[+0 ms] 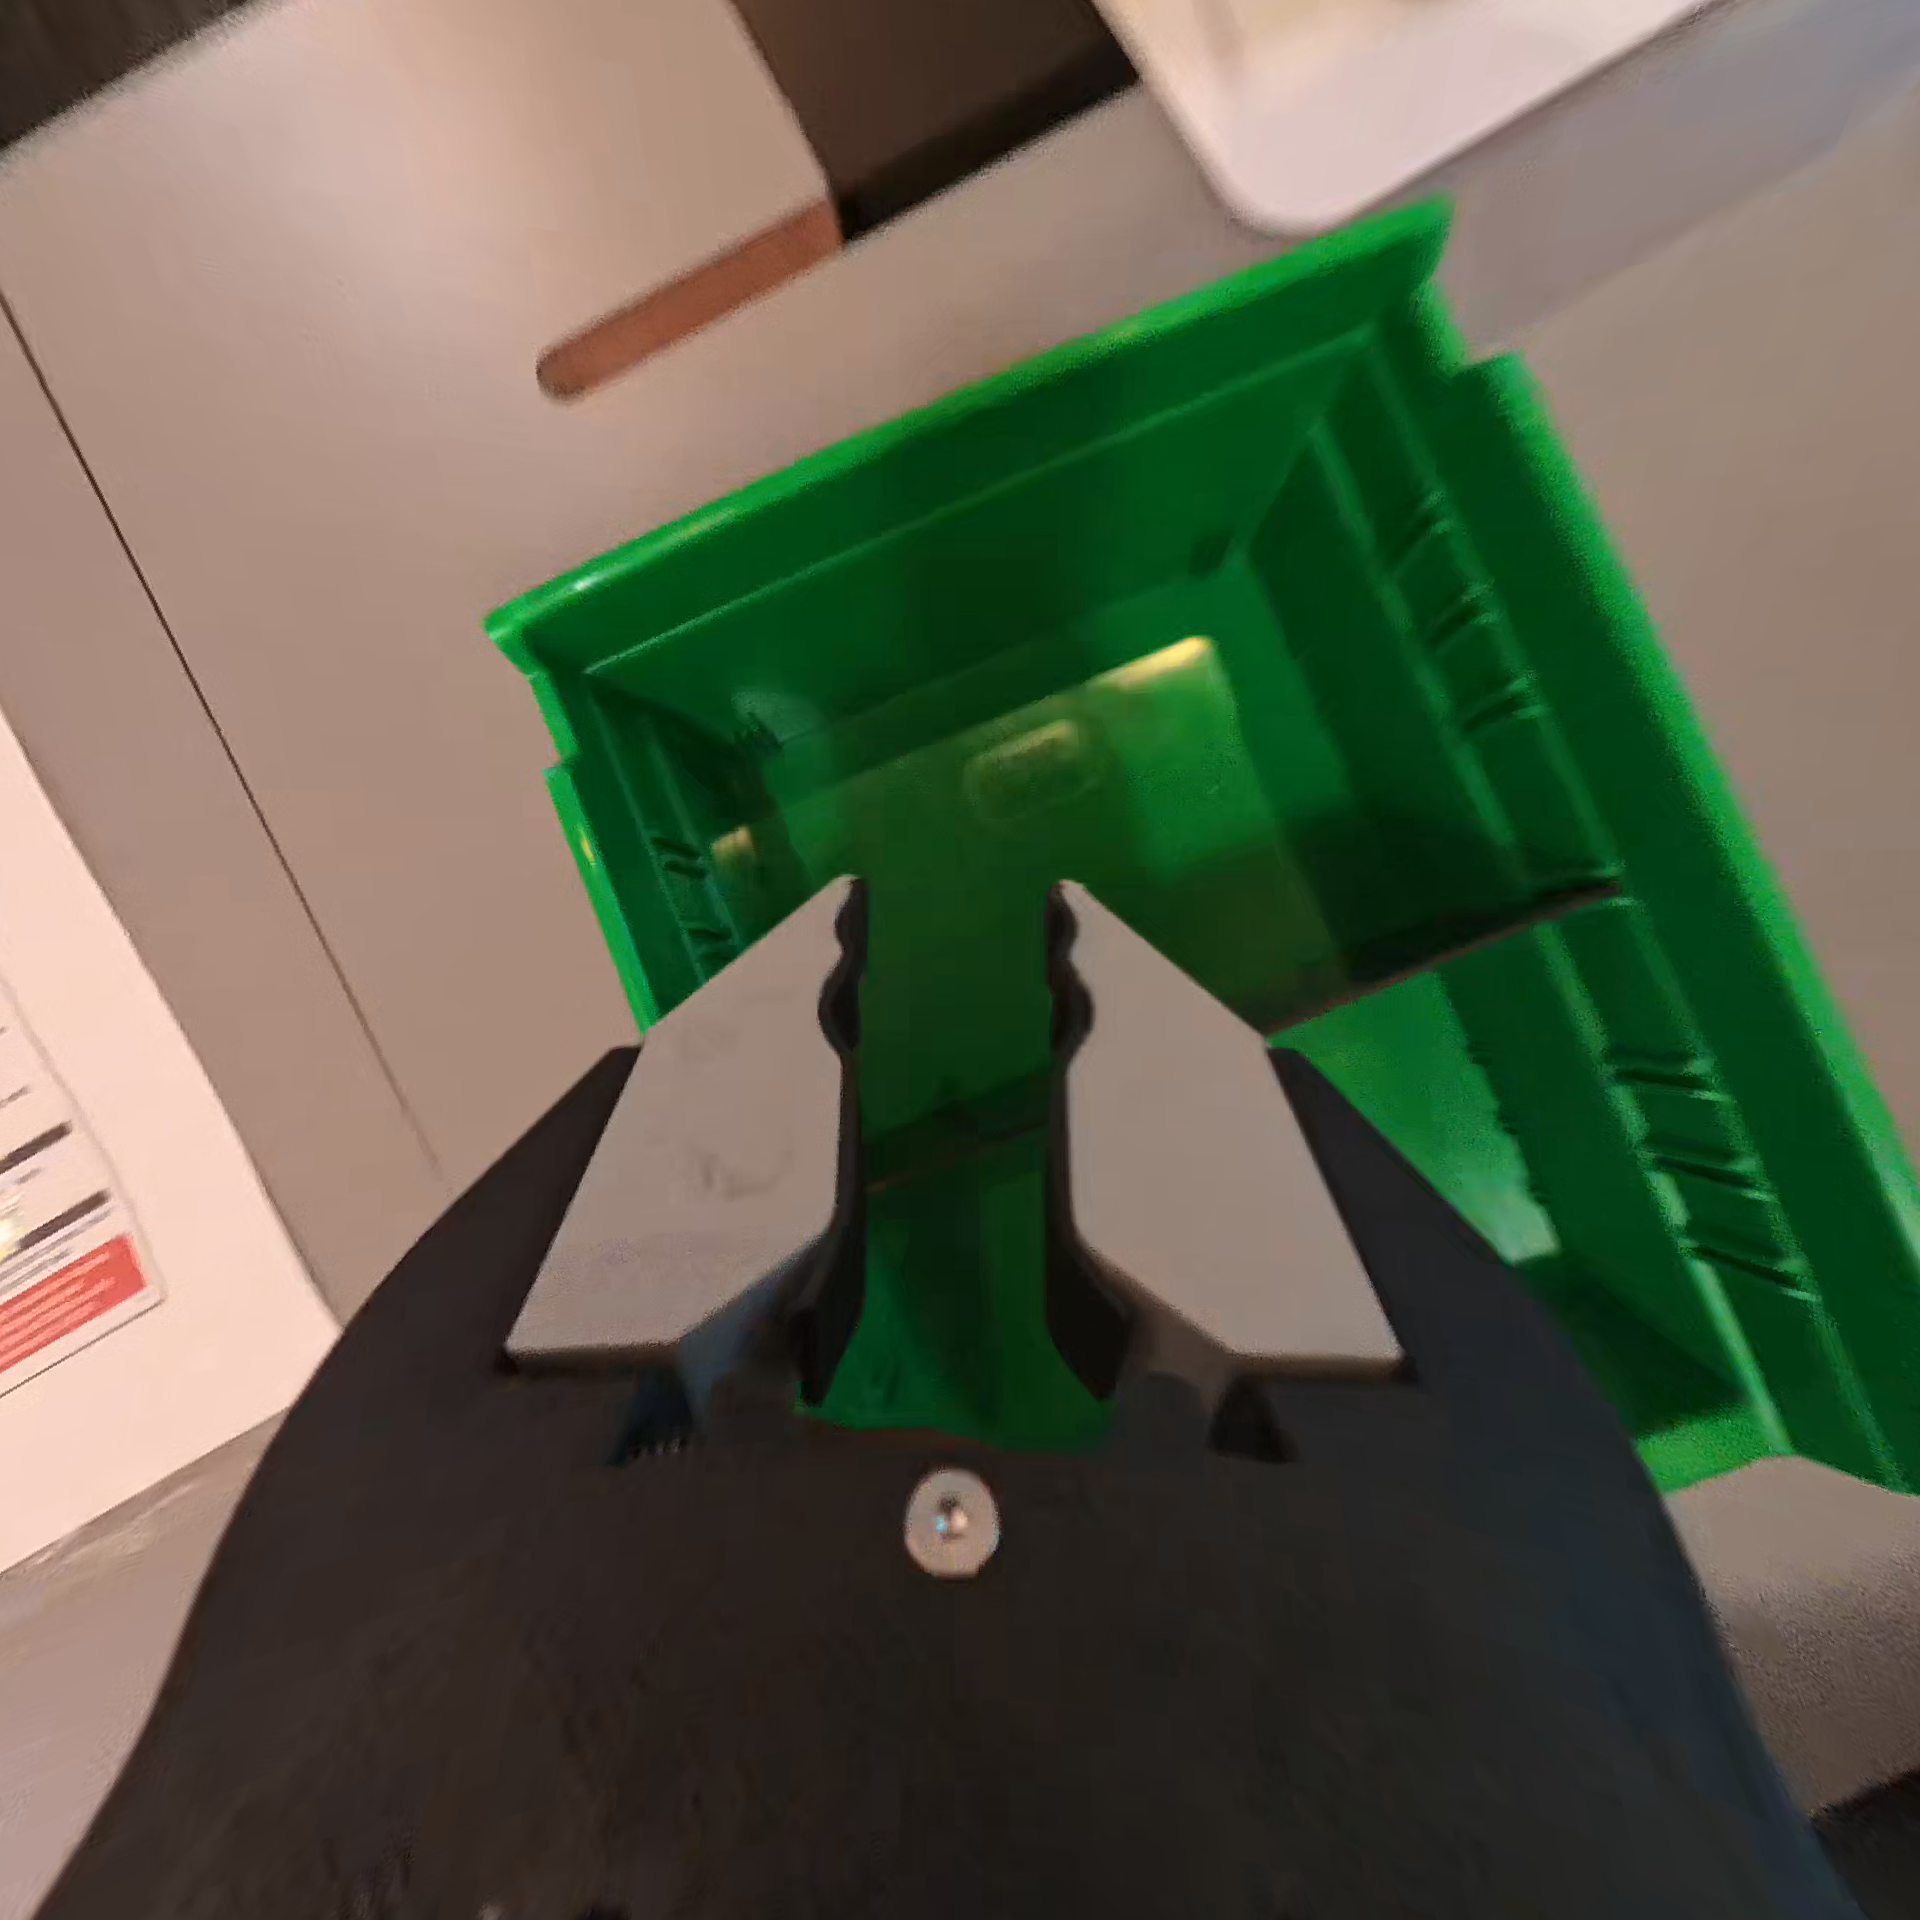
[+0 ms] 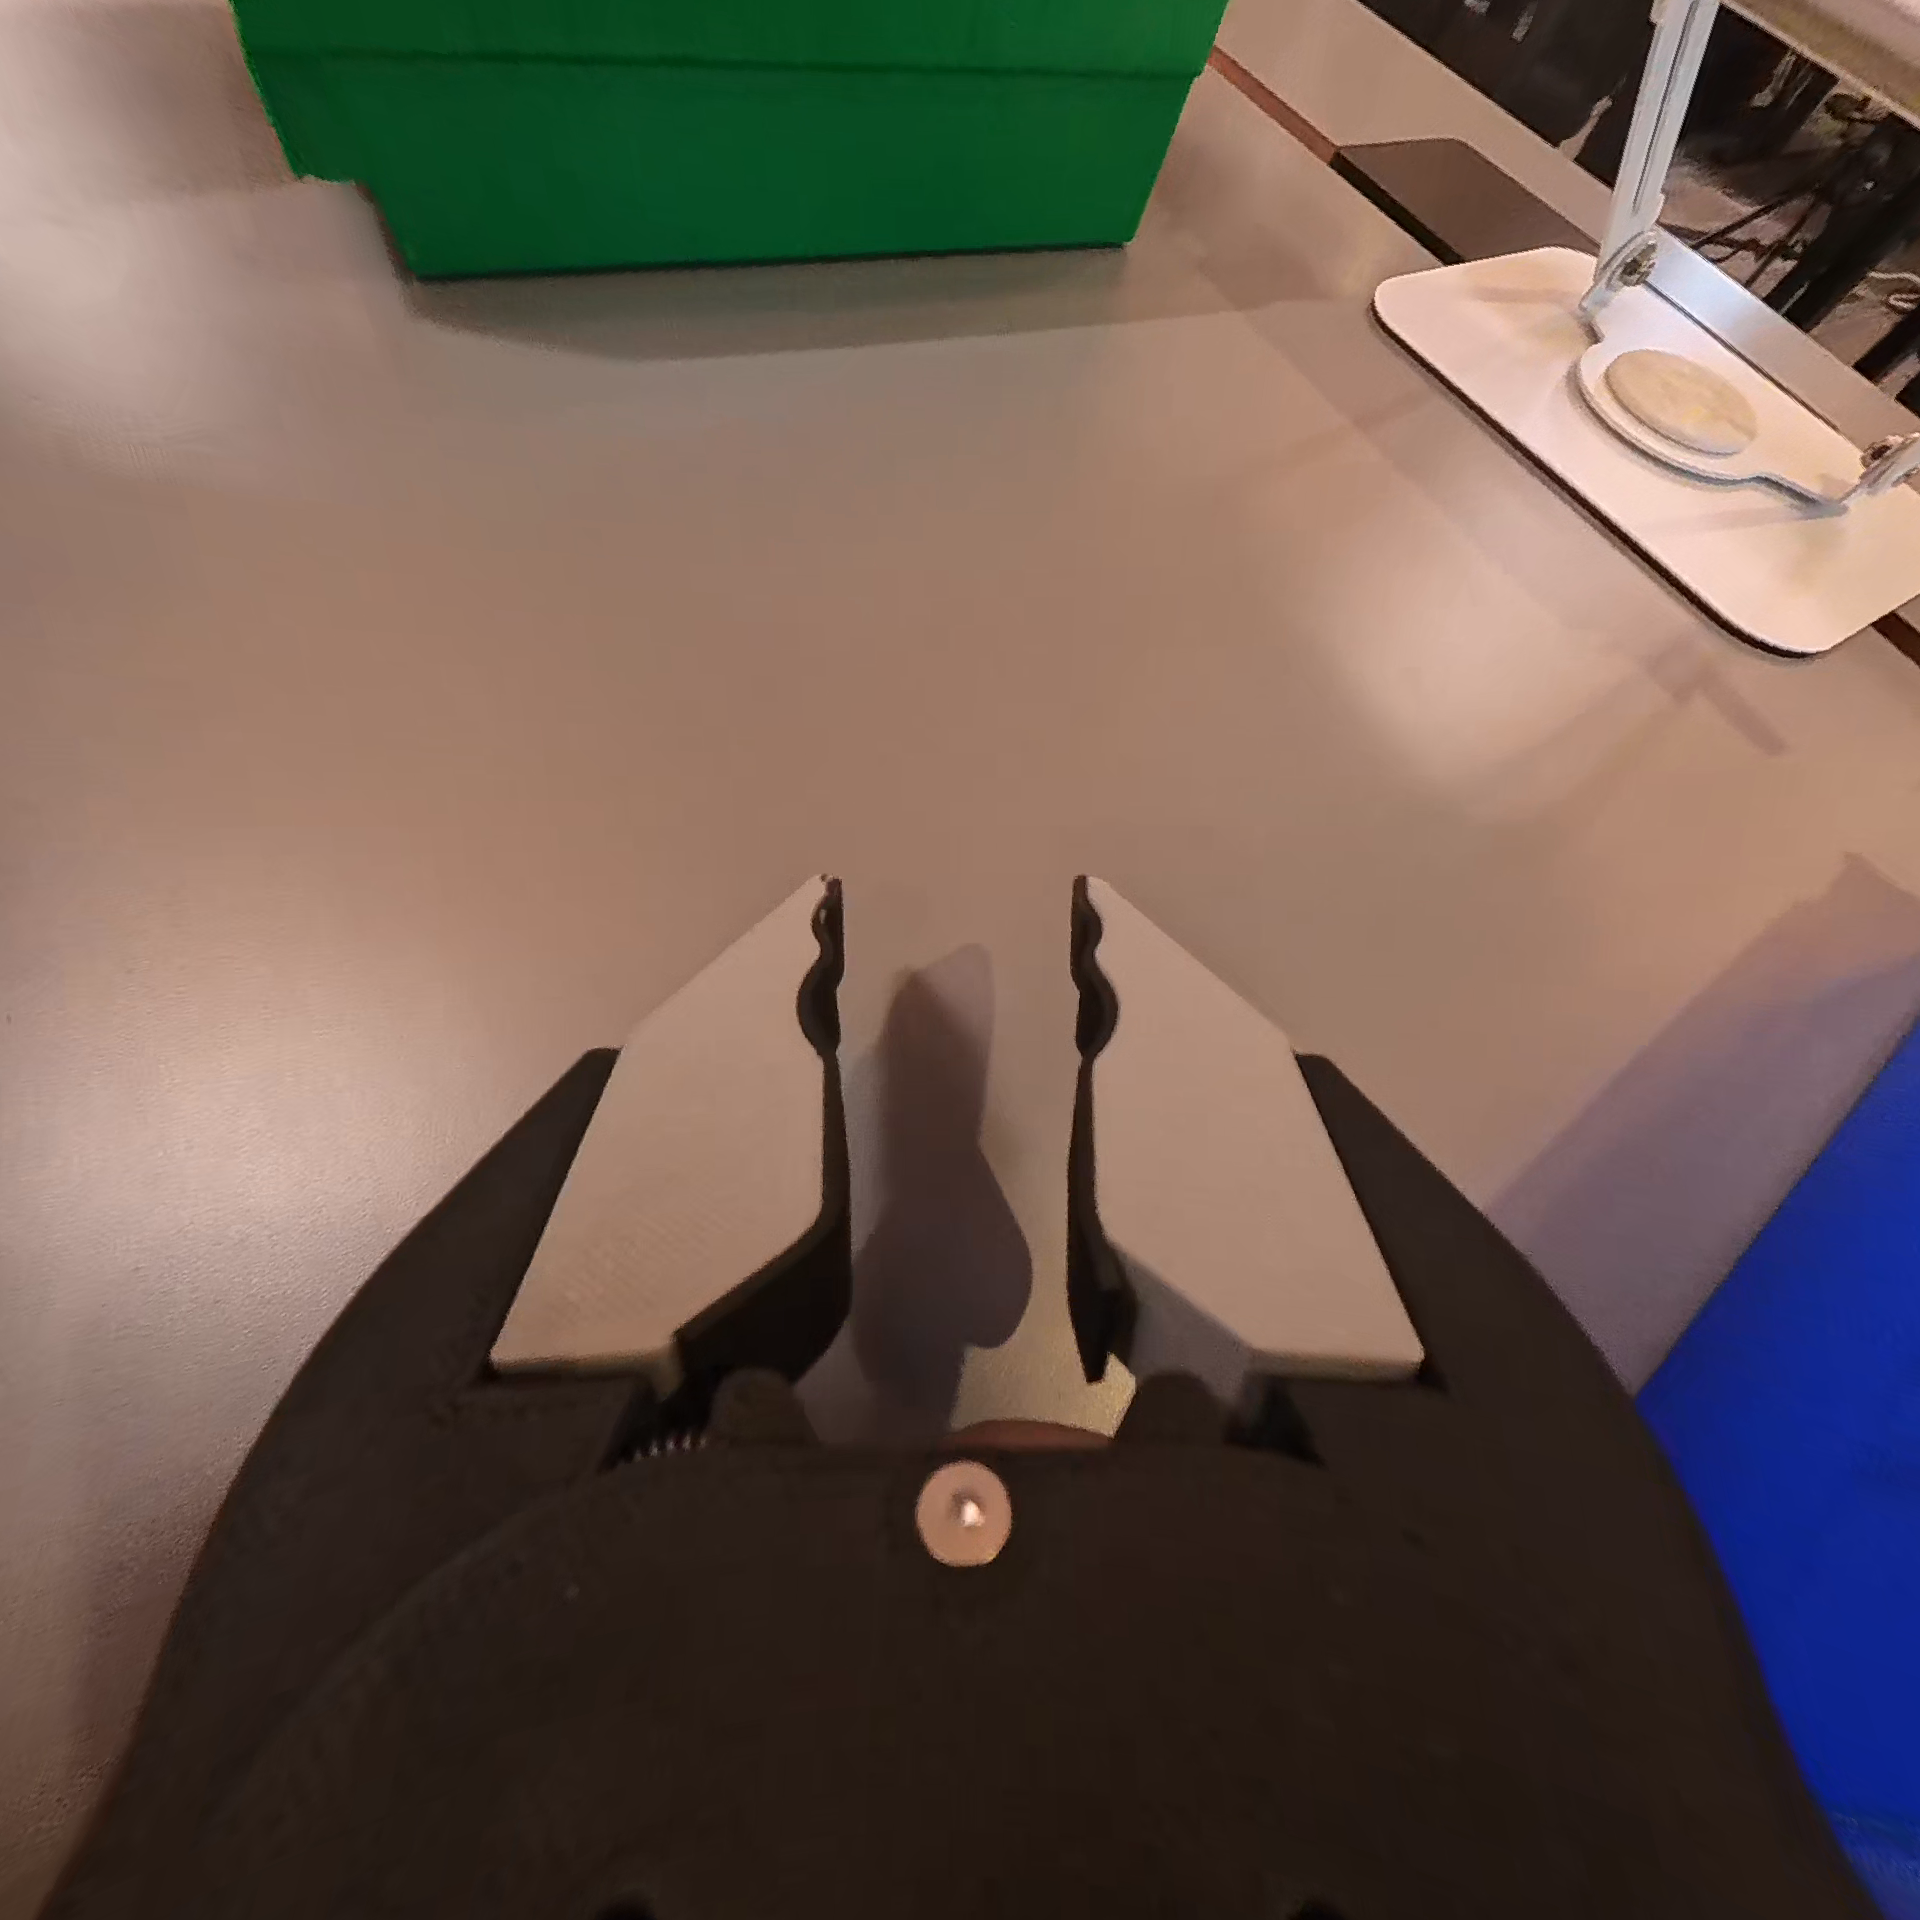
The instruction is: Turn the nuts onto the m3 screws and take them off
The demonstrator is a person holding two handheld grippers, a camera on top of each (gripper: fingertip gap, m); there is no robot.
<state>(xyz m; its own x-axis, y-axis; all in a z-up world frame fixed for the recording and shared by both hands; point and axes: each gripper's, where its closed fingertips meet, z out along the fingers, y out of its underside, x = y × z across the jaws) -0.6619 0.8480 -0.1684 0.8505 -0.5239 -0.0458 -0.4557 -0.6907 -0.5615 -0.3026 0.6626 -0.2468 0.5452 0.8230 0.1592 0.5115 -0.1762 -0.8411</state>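
A green plastic bin (image 1: pixel 1039 540) fills the middle of the left wrist view, which looks down into it. My left gripper (image 1: pixel 956 894) is open and empty, its tips over the bin's inside. The view is blurred. A small dark speck (image 1: pixel 758 727) lies in the bin's far left corner; I cannot tell what it is. No screw or nut shows clearly. In the right wrist view, my right gripper (image 2: pixel 956 883) is open and empty, low over the grey table (image 2: pixel 727 623). The green bin (image 2: pixel 748 156) stands well ahead of it at the far edge.
A white stand base (image 2: pixel 1621 561) with a metal arm sits at the far right of the table. A blue object (image 2: pixel 1808 1403) lies at the right near my right gripper. In the left wrist view a white sheet with a printed label (image 1: pixel 62 1247) lies at the left. About 40 cm separates my left fingertips from my right. My left gripper is the nearer one to the small dark speck (image 1: pixel 758 727): about 12 cm, against 50 cm.
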